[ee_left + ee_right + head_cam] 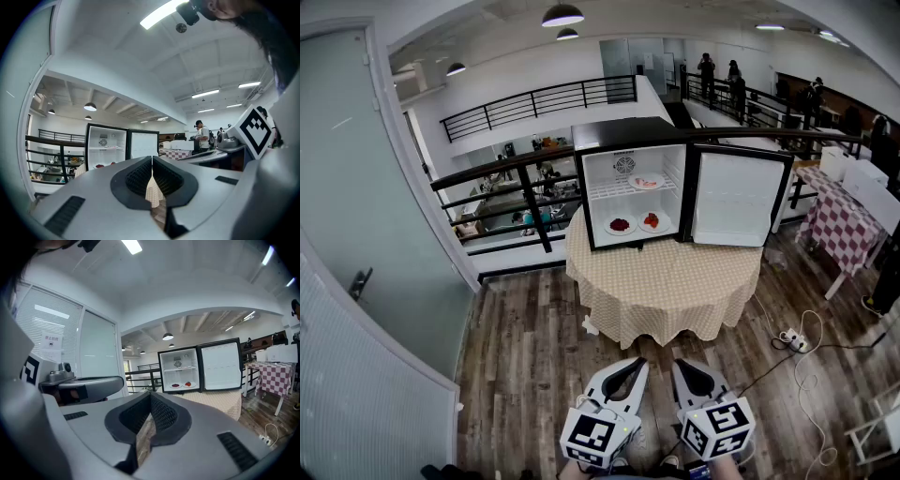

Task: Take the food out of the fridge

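A small black fridge stands on a round table with a beige checked cloth, its door swung open to the right. One plate of pink food lies on the upper shelf. On the fridge floor sit a plate of dark red food and a plate of red food. Both grippers hover low over the wooden floor, well short of the table. My left gripper and my right gripper are shut and hold nothing. The fridge lies straight ahead in the right gripper view, and the right gripper and left gripper show their jaws together.
A black railing runs behind the table. A table with a red checked cloth stands at the right. A power strip and cables lie on the floor to the right. A glass door is at the left. People stand far back.
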